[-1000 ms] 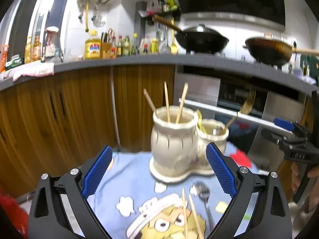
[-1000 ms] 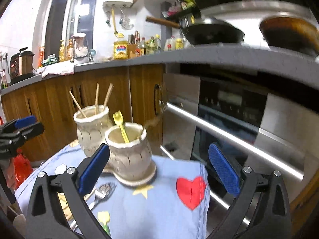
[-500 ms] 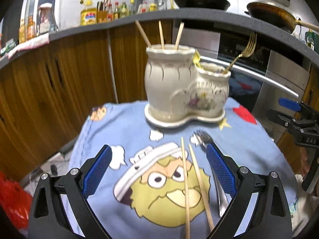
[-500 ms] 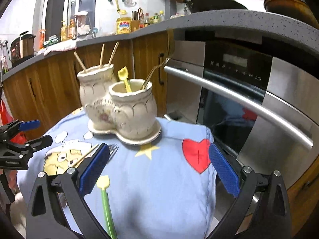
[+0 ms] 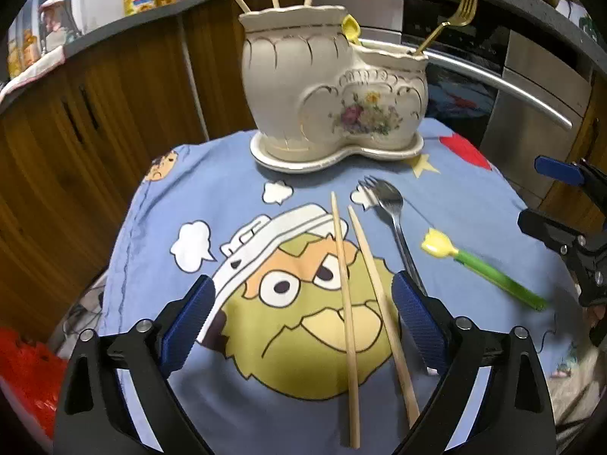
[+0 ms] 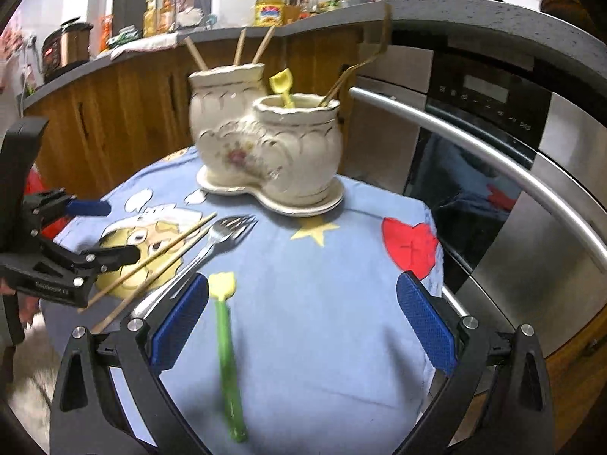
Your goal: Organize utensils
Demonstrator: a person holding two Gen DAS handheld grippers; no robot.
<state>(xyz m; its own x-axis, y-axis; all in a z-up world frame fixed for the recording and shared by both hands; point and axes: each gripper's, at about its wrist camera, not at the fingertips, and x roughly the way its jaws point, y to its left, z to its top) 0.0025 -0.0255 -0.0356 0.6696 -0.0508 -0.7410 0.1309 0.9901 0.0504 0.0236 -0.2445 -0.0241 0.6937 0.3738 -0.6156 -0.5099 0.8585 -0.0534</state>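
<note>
A cream ceramic double utensil holder [image 5: 334,87] stands at the far side of a blue cartoon cloth [image 5: 235,227]; it also shows in the right wrist view [image 6: 265,151]. Its tall pot holds three chopsticks, its low pot a gold fork [image 5: 447,19] and a yellow spoon. Two chopsticks [image 5: 360,295], a steel fork [image 5: 394,223] and a green-handled yellow spoon [image 5: 481,265] lie on the cloth. My left gripper [image 5: 303,318] is open above the chopsticks. My right gripper [image 6: 303,318] is open, the green spoon [image 6: 225,333] between its fingers.
Wooden cabinets [image 5: 95,94] stand behind the cloth-covered table, with a steel oven and its handle bar [image 6: 493,159] to the right. A counter with bottles [image 6: 273,11] runs above. A red bag [image 5: 22,371] lies at the lower left.
Both grippers have tilted down and come closer over the table. The loose chopsticks, fork and green spoon now lie between or near the fingers. Both stay open.
</note>
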